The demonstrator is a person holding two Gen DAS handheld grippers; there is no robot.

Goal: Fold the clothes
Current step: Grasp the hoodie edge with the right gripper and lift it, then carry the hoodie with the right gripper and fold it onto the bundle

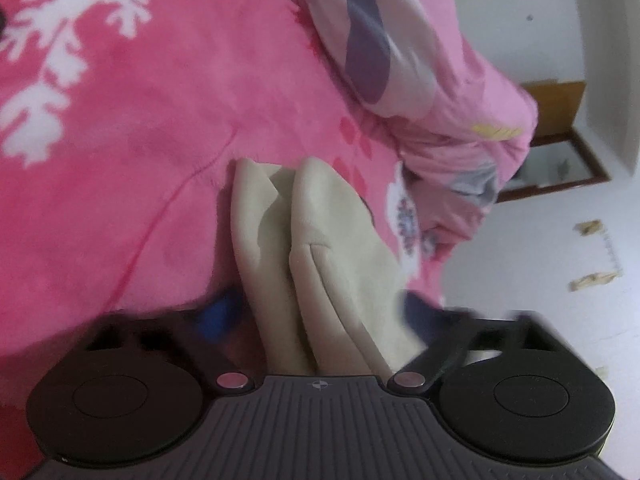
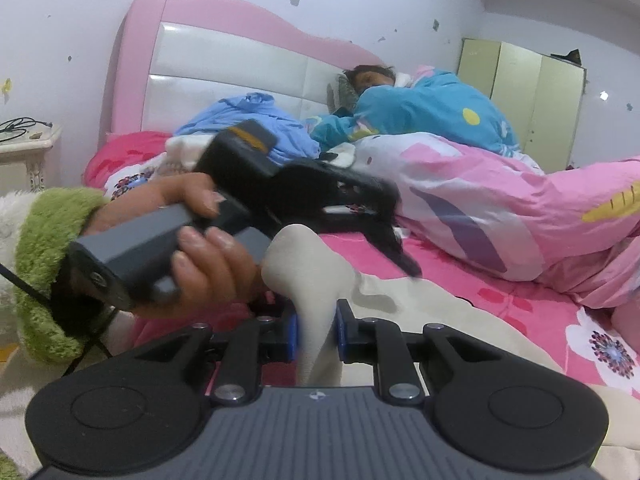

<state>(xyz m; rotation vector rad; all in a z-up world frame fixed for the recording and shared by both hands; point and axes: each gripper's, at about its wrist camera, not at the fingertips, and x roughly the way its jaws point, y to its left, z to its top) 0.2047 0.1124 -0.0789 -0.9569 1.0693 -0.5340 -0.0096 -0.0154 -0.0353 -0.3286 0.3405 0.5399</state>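
A cream garment lies on the pink bed sheet. In the left wrist view my left gripper has its jaws spread wide either side of two raised folds of the cloth, which run between the blue pads; the view is blurred. In the right wrist view my right gripper is shut on a bunched fold of the cream garment and lifts it. The left gripper, held in a hand, shows there above the cloth with its fingers apart.
A pink quilt is heaped at the right of the bed. A person under a blue quilt lies by the pink headboard. A bedside table stands left, a green cabinet at the back right.
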